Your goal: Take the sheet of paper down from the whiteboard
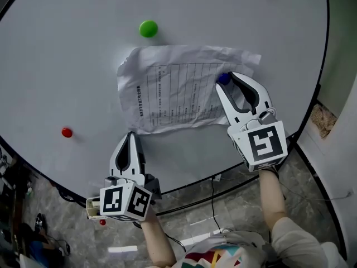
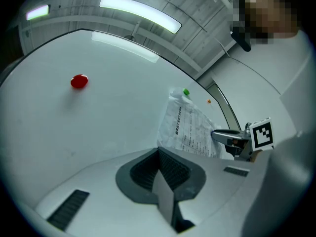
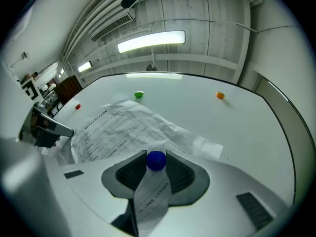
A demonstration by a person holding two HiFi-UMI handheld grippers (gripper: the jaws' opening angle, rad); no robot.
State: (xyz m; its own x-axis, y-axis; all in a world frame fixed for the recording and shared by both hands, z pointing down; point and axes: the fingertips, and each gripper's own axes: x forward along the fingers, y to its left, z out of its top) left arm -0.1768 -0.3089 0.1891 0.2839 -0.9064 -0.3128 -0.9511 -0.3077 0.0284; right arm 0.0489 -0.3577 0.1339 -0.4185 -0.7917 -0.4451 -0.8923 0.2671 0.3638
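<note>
Sheet of paper (image 1: 173, 91): crumpled, lying flat against the whiteboard (image 1: 83, 66), with a blue magnet (image 1: 223, 78) seated near its right edge; no other magnet is seen on it.

Right gripper (image 1: 226, 80): jaws narrow, closed on the blue magnet, a pad against each side of it; the paper shows in the gap behind.

Left gripper (image 1: 132, 135): jaws fully together and empty, tips just beside the sheet's lower left corner.

Step in hand, as judged: removing the blue magnet. It should come straight off the board without dragging the paper; since it appears to be the only fastening, the sheet may drop once it lifts, so the left gripper ought to be ready at that corner.

Views compared: the right gripper view alone shows the pads meeting the magnet, and an orange magnet (image 3: 220, 95) far across the board; the head view alone places the green magnet (image 1: 148, 28) near but clear of the sheet's top edge, and the red magnet (image 1: 67, 132) well apart.
</note>
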